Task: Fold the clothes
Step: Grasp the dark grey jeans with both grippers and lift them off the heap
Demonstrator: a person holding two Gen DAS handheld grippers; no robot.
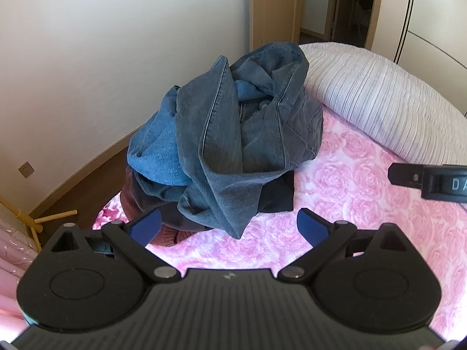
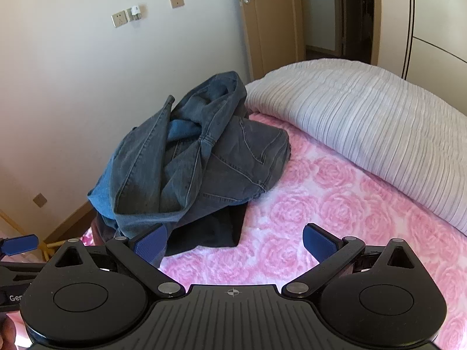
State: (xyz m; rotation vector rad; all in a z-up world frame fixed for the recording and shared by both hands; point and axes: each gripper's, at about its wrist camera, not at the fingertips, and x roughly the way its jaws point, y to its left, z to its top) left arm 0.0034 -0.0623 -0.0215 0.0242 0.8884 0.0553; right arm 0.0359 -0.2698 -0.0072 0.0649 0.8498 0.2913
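Note:
A heap of clothes lies on the pink rose-patterned bedspread (image 1: 364, 204) near the bed's left edge. Crumpled blue jeans (image 1: 227, 134) are on top, with a black garment (image 1: 277, 195) and a dark red knit (image 1: 172, 236) under them. The jeans also show in the right wrist view (image 2: 189, 163), over the black garment (image 2: 213, 227). My left gripper (image 1: 229, 226) is open and empty, just short of the heap's near edge. My right gripper (image 2: 233, 243) is open and empty, close to the black garment's corner; one of its fingers (image 1: 408, 176) shows at the right of the left wrist view.
A folded white ribbed duvet (image 2: 364, 122) lies across the back right of the bed. A white wall (image 1: 102, 73) and wooden floor run along the bed's left side. A wooden door (image 2: 271, 23) stands behind. A wooden rack (image 1: 35, 218) stands at the lower left.

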